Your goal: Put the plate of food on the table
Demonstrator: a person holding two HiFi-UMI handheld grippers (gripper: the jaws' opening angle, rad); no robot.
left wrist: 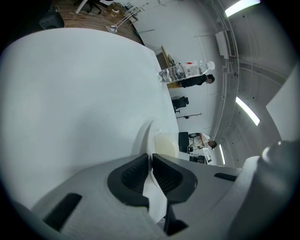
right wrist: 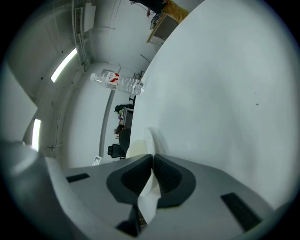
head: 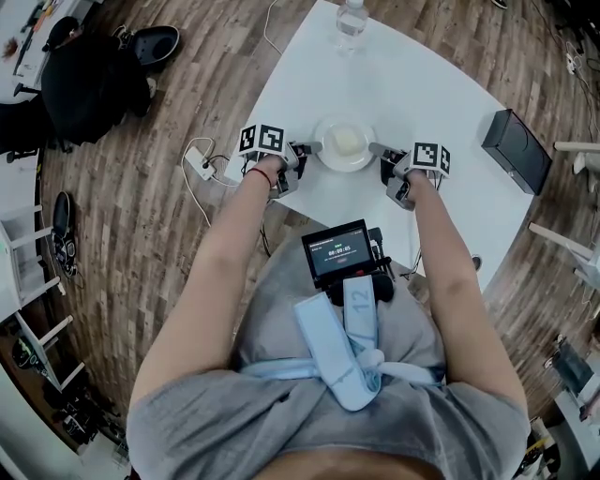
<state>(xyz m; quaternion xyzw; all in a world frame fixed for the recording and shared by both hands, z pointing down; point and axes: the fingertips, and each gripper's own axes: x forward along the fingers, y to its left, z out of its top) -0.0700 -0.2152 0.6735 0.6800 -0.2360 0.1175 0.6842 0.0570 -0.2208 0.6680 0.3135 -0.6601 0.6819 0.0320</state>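
Observation:
A white plate (head: 327, 157) with a pale round lump of food (head: 346, 141) on it is over the near part of the white table (head: 441, 103). My left gripper (head: 307, 150) is shut on the plate's left rim and my right gripper (head: 378, 150) is shut on its right rim. In the left gripper view the plate rim (left wrist: 151, 140) runs between the dark pads (left wrist: 132, 174), with the pale food (left wrist: 165, 144) past them. In the right gripper view the plate rim (right wrist: 150, 138) is pinched the same way between the pads (right wrist: 169, 178). Whether the plate touches the table I cannot tell.
A clear water bottle (head: 351, 21) stands at the table's far edge, also seen as a bottle (left wrist: 183, 71) in the left gripper view and a bottle (right wrist: 117, 82) in the right. A black box (head: 517, 150) lies at the table's right. A white power strip (head: 200, 163) and cables lie on the wooden floor at the left.

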